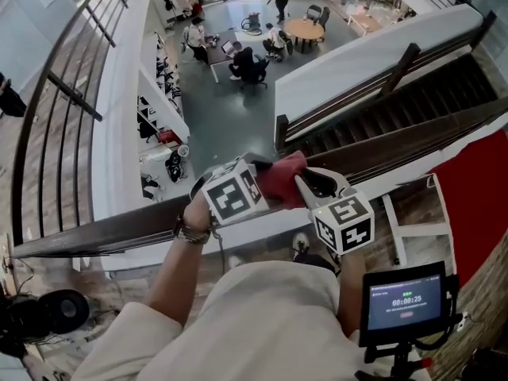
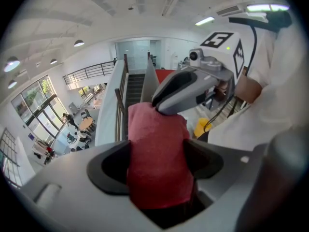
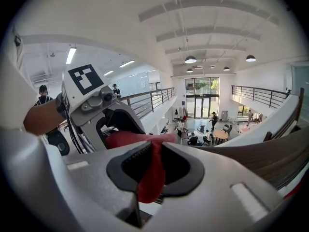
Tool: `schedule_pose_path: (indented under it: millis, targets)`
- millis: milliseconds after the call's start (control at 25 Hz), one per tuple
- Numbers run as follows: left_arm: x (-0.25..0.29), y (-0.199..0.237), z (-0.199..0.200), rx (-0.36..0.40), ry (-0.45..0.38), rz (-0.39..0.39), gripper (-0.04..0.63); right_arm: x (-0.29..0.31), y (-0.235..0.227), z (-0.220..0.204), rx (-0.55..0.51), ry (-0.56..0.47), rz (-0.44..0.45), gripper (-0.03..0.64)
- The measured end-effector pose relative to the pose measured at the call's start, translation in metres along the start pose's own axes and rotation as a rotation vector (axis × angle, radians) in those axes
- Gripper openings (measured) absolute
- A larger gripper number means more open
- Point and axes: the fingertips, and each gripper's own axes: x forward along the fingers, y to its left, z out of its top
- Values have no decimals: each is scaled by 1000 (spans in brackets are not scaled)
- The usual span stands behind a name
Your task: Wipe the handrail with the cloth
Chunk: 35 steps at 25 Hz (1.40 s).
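A red cloth [image 1: 282, 178] hangs stretched between my two grippers just above the dark wooden handrail [image 1: 95, 235], which runs from lower left to upper right. The left gripper [image 1: 266, 184] is shut on a broad fold of the cloth [image 2: 157, 153], which fills the gap between its jaws. From the right, the right gripper [image 1: 305, 184] pinches a thin edge of the cloth [image 3: 153, 170] between its ribbed pads. Each gripper shows in the other's view, close up against the cloth. Whether the cloth touches the rail I cannot tell.
Beyond the rail is a drop to a hall with people at tables [image 1: 305, 28]. A staircase with red carpet [image 1: 476, 201] descends at right. A metal balustrade [image 1: 63, 94] curves along the left. A small screen [image 1: 405, 298] sits at lower right.
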Motion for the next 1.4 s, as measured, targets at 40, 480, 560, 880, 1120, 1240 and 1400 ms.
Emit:
schedule_pose_path:
  millis: [40,480,560,880,1120,1240,1400]
  targets:
    - [0,-1,0,2,-1,1,367,-1,1,0,-8,2,0,67]
    - [0,-7,9,4,-23,-9,367,-9,-4,4,63,-43,27,66]
    - [0,-8,10,-1,-29,-12,367,-12,-5,4,78,-54,36,64]
    - [-3,-13,10,-4,-23,-17,370,-14,1,6,105,-81,70,57]
    - [2,-13,12,0,-38,12,371,-19,-3,6,110,-80,61,57]
    - [1,-12,13,12,-22,26,373,-19,-5,8,98,-74,55,57]
    - [5,-13,10,27,-27,62,376,-21,-6,4,91,-63,76,58]
